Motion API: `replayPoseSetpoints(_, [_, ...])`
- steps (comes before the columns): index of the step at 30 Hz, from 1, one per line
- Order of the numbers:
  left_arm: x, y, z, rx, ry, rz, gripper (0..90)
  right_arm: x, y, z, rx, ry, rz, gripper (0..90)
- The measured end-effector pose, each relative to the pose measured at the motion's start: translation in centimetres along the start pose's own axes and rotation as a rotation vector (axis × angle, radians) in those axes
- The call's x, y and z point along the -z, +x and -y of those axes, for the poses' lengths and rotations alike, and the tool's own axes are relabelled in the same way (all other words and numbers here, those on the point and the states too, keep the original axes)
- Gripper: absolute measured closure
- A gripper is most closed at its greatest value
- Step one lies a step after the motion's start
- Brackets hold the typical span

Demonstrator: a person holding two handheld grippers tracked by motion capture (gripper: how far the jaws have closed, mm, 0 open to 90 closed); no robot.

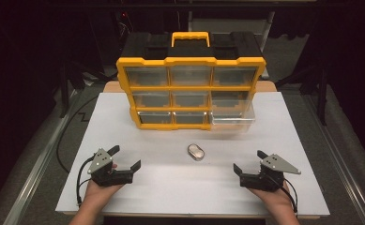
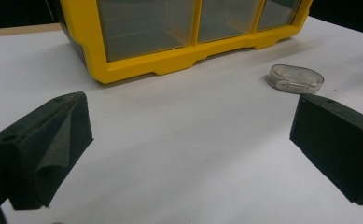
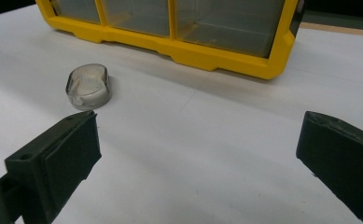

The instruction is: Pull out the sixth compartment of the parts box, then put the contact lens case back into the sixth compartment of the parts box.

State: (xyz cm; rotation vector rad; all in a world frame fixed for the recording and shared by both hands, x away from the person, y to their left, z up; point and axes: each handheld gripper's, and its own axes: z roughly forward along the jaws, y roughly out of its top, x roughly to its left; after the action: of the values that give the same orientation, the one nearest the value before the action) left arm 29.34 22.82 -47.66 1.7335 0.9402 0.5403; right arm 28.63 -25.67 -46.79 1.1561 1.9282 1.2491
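Small clear oval case (image 1: 196, 152) lies on the white tabletop (image 1: 171, 187), midway between left gripper (image 1: 126, 158) and right gripper (image 1: 248, 161), both with fingers apart and empty. Yellow drawer organizer (image 1: 189, 91) stands behind, near the far edge. No legible writing.

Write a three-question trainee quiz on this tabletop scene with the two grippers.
1. True or false: the left gripper is shut on the small clear oval piece.
2. Which drawer of the yellow organizer is pulled out? A: top left. B: bottom right. C: middle.
3. Fill in: the oval piece lies on the white table ____ the two grippers.

Key
1. False; its jaws stand apart and empty, like the right gripper.
2. B.
3. between.
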Motion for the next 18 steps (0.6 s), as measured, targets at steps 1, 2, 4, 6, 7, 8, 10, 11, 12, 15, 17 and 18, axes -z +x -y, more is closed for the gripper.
replayPoseSetpoints(1, [-0.02, 0.02, 0.01, 0.0, -0.001, -0.001, 0.2, 0.0, 0.03, 0.01, 0.008, 0.004, 0.002, 0.0])
replayPoseSetpoints(2, [-0.03, 0.05, 0.0, 0.002, 0.003, 0.002, 0.2, 0.01, 0.07, -0.01, 0.011, 0.005, 0.001, 0.0])
replayPoseSetpoints(4, [-0.07, 0.02, -0.03, 0.007, -0.002, 0.004, 0.2, 0.09, 0.13, -0.07, 0.024, 0.006, -0.003, 0.0])
replayPoseSetpoints(6, [-0.13, 0.0, -0.07, 0.01, -0.004, 0.008, 0.2, 0.13, 0.2, -0.06, 0.032, 0.008, 0.003, 0.0])
replayPoseSetpoints(7, [-0.22, -0.03, -0.07, 0.012, -0.004, 0.01, 0.2, 0.13, 0.22, -0.04, 0.04, 0.013, 0.004, 0.0])
replayPoseSetpoints(8, [-0.29, -0.05, -0.08, 0.009, 0.0, 0.014, 0.2, 0.15, 0.24, -0.01, 0.041, 0.017, 0.01, 0.0])
replayPoseSetpoints(10, [-0.42, -0.11, -0.08, 0.009, 0.002, 0.019, 0.2, 0.16, 0.14, 0.05, 0.038, 0.022, 0.012, 0.0])
replayPoseSetpoints(11, [-0.47, -0.15, -0.07, 0.015, -0.001, 0.021, 0.2, 0.15, 0.1, 0.06, 0.038, 0.027, 0.019, 0.0])
replayPoseSetpoints(12, [-0.47, -0.16, -0.07, 0.015, -0.001, 0.022, 0.2, 0.15, 0.09, 0.06, 0.038, 0.029, 0.021, 0.0])
replayPoseSetpoints(15, [-0.32, -0.15, -0.05, 0.004, 0.006, 0.022, 0.2, 0.15, 0.12, -0.01, 0.032, 0.027, 0.026, 0.0])
replayPoseSetpoints(17, [-0.21, -0.11, -0.06, 0.007, 0.009, 0.023, 0.2, 0.13, 0.15, -0.05, 0.033, 0.029, 0.026, 0.0])
replayPoseSetpoints(18, [-0.15, -0.12, -0.06, 0.004, 0.01, 0.022, 0.2, 0.07, 0.19, -0.02, 0.029, 0.03, 0.021, 0.0])
